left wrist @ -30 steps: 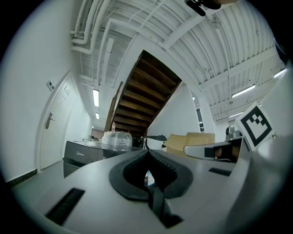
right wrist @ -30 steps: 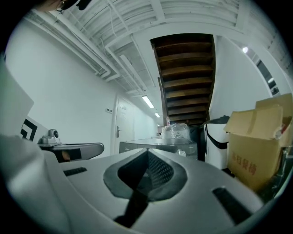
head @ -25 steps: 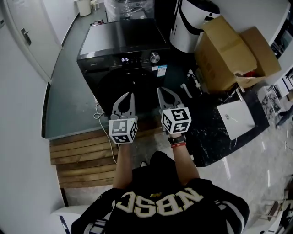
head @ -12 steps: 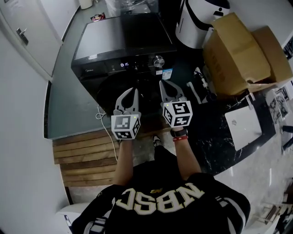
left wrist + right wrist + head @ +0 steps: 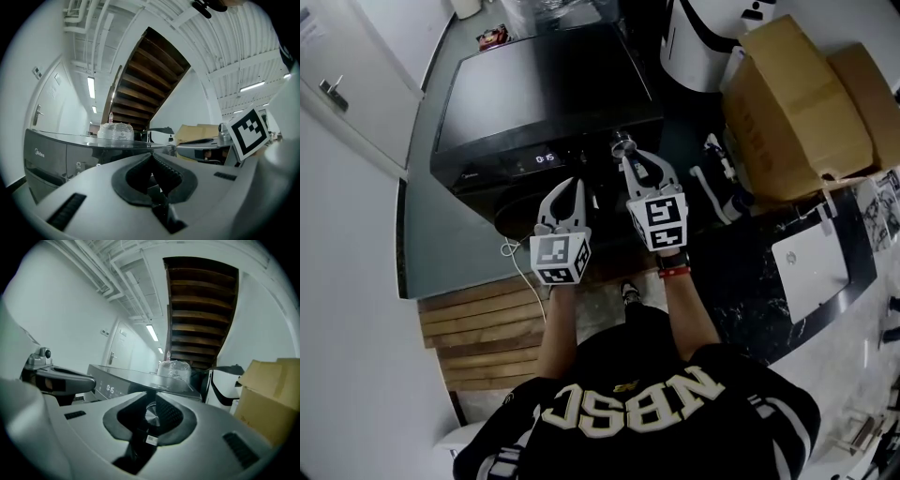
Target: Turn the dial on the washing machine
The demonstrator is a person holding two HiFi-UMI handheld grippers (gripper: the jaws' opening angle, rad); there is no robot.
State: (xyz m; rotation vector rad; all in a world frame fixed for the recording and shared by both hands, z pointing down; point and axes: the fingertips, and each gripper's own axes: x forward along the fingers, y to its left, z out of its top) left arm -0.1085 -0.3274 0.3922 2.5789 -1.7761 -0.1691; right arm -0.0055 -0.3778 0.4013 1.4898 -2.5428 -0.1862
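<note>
Both hands have closed in on the washing machine (image 5: 534, 84): the left gripper (image 5: 566, 186) shows jaws pressed together on nothing, while the right gripper (image 5: 634, 157) has just been parting its jaws, which frame without pinching the silver dial (image 5: 622, 143) at the panel's right end, likely to grasp it.

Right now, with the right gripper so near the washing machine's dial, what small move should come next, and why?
Probably ease the right gripper forward a little until its jaws sit either side of the dial, then close them. The jaws have just been opening and stand slightly apart; the dial shows in the gap just beyond the tips, not yet gripped.
</note>
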